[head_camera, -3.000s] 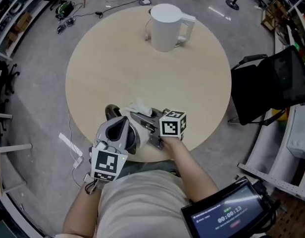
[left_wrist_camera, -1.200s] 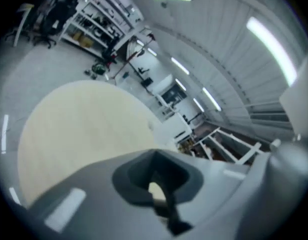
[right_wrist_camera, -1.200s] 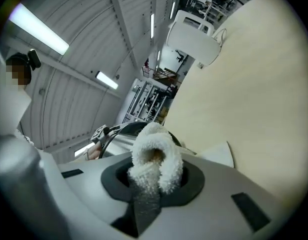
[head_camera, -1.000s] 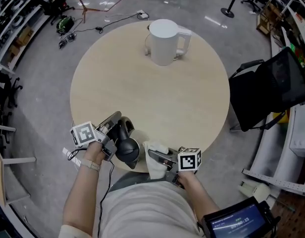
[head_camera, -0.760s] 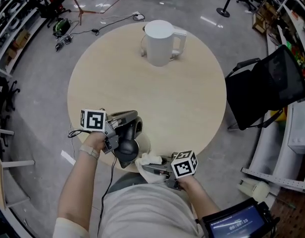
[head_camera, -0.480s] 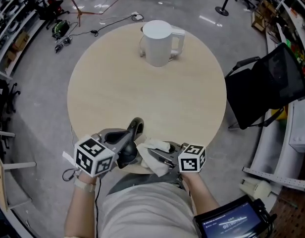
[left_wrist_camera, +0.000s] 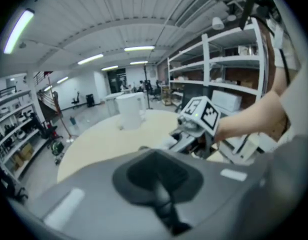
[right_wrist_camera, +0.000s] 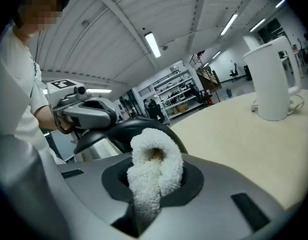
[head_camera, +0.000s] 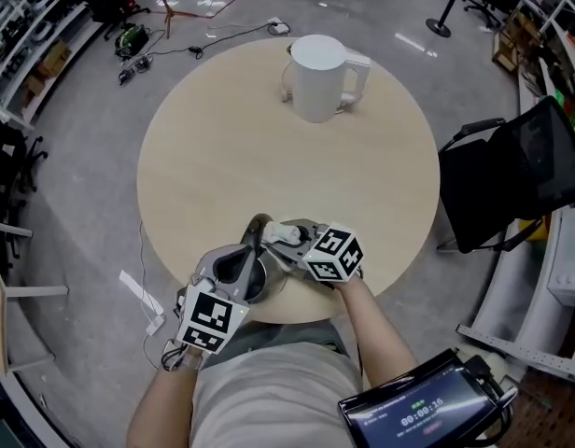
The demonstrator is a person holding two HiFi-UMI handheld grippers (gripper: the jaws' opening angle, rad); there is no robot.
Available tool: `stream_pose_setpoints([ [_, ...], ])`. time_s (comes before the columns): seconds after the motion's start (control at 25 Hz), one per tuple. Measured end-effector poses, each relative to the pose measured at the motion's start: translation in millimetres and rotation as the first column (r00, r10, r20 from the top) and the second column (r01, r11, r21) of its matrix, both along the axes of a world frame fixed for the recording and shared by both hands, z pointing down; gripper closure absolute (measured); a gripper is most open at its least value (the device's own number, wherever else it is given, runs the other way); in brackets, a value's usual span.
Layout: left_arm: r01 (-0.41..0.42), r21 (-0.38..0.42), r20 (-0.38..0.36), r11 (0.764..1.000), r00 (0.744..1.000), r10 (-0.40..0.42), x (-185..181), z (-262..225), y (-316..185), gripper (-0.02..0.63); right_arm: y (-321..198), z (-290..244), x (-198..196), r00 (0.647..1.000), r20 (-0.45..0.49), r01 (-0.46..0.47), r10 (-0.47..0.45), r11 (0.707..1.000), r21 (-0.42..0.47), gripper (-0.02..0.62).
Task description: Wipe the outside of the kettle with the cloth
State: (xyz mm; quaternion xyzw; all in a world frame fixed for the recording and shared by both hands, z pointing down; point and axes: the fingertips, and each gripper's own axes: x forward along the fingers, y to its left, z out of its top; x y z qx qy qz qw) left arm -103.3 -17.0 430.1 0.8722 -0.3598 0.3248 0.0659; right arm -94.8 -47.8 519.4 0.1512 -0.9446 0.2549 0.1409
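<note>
**One cloth gripped, one kettle far across the table**

The single white kettle (head_camera: 317, 63) stands at the far edge of the round table (head_camera: 222, 157), well apart from the two grippers. The right gripper (head_camera: 284, 239) pinches the only cloth (right_wrist_camera: 153, 164), probably ready for wiping. The left gripper (head_camera: 254, 233), just beside it, has its jaws together and empty.

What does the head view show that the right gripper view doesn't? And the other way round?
Only the head view shows the whole round table from above, the black chair beside it, loose cables beyond it and a small screen. Only the right gripper view shows the ceiling lights and, close up, the fluffy white cloth pinched in the right claw. Both show the white kettle standing on the table, far from the claw, and both show the cloth.
</note>
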Motion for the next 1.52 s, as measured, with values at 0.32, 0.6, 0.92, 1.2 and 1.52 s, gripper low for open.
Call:
stream_pose_setpoints([
  [0.32,0.007,0.01,-0.001,1.0,1.0,-0.007,-2.7,0.5,-1.4,0.609,1.6,20.7,1.0,0.998,-0.04,0.041,-0.046,0.994,-0.1,0.517],
  [0.6,0.002,0.014,-0.006,1.0,1.0,-0.002,-2.1,0.9,-2.2,0.609,6.2,2.7,-2.8,0.993,-0.102,0.073,-0.061,0.99,0.122,0.52],
  [0.92,0.005,0.024,-0.008,1.0,1.0,-0.005,-2.5,-0.2,-1.6,0.609,3.4,17.4,7.3,0.999,-0.025,-0.027,0.026,0.999,-0.037,0.52],
  [1.2,0.013,0.042,-0.004,0.999,1.0,-0.013,-4.1,-4.7,-1.3,0.609,23.4,-40.1,29.7,0.691,0.6,-0.167,0.404,0.896,-0.411,0.52],
  [1.52,0.02,0.062,0.001,0.998,1.0,-0.021,-5.0,-2.8,-1.5,0.607,37.2,-47.8,24.1,0.703,0.605,-0.208,0.374,0.921,-0.329,0.52],
])
